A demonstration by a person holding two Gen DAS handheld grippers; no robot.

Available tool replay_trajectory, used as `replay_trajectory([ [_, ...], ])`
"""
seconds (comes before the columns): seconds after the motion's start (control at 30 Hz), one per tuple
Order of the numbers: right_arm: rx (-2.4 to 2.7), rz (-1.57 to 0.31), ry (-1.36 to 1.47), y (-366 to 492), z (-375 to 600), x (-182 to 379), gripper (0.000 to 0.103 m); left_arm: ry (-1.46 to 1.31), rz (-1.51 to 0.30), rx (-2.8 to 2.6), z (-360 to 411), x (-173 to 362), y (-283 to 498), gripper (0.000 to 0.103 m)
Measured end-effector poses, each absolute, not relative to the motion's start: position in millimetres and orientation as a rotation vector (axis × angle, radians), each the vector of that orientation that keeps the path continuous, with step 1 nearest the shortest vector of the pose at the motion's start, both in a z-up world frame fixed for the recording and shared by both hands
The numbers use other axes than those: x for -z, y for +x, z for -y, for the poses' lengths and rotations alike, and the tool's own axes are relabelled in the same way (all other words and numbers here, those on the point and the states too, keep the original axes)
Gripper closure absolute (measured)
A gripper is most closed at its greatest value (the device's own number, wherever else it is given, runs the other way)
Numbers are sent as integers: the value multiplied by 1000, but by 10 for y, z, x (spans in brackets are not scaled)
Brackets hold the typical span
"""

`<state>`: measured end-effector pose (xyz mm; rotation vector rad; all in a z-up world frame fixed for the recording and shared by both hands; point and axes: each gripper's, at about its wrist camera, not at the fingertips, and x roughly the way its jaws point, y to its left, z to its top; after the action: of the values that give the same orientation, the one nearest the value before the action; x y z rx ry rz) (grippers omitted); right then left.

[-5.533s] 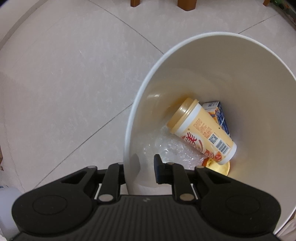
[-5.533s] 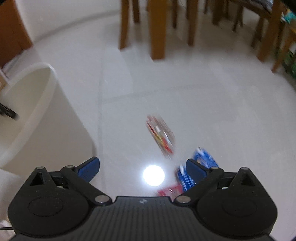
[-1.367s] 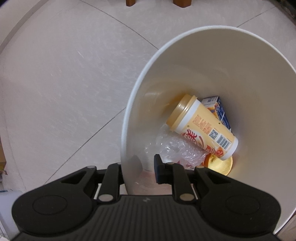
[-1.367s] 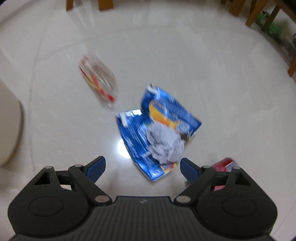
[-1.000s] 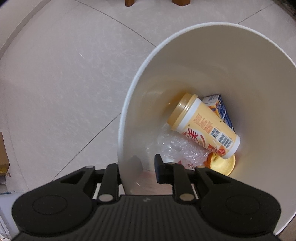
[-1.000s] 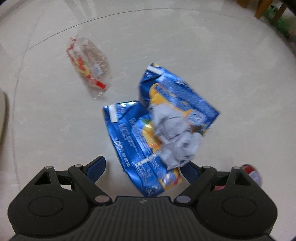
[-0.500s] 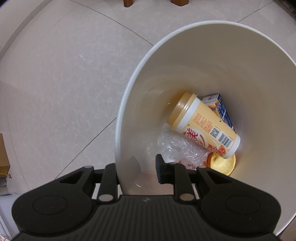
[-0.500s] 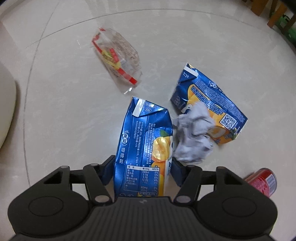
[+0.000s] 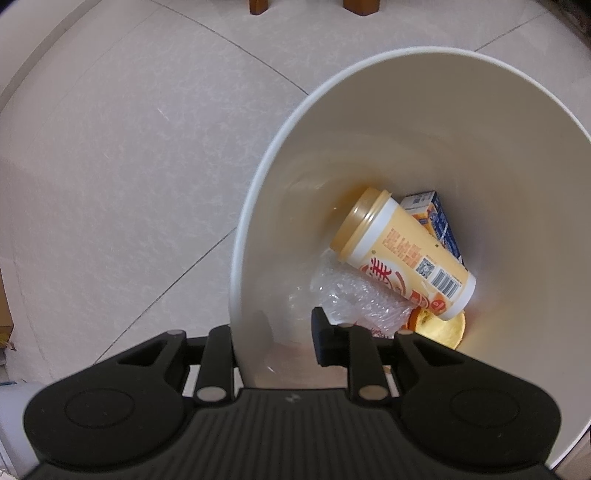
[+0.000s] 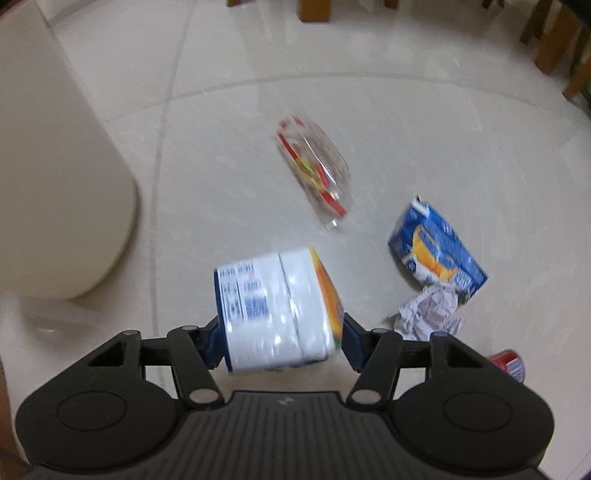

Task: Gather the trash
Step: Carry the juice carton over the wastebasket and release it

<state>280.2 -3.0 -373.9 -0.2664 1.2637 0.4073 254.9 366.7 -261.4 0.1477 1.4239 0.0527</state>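
My left gripper (image 9: pixel 273 332) is shut on the rim of the white trash bin (image 9: pixel 258 177), one finger outside the wall and one inside. In the bin lie an orange drink cup (image 9: pixel 402 254), a small blue carton (image 9: pixel 439 221), crinkled clear plastic (image 9: pixel 351 299) and a gold lid (image 9: pixel 443 326). My right gripper (image 10: pixel 280 339) is shut on a blue-and-white juice carton (image 10: pixel 277 306), held above the floor. On the floor remain a clear red-printed wrapper (image 10: pixel 317 173), a second blue carton (image 10: pixel 436 251), crumpled paper (image 10: pixel 430 312) and a red can (image 10: pixel 508 363).
In the right wrist view the bin (image 10: pixel 55 184) stands at the left on pale tiles. Wooden furniture legs (image 10: pixel 314 9) line the far edge, with more chair legs (image 10: pixel 550 44) at the upper right. A cardboard edge (image 9: pixel 5 314) shows at the far left of the left wrist view.
My right gripper closed on the juice carton and lifted it off the floor, and the bin came into view at its left. The left gripper kept its hold on the bin's rim.
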Motion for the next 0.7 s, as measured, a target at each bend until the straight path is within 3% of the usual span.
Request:
replay_trajectory([
  [0.7, -678, -1174, -476, 2681, -868, 1661, 38, 109, -1415, -39, -3691, 2602, 2539, 82],
])
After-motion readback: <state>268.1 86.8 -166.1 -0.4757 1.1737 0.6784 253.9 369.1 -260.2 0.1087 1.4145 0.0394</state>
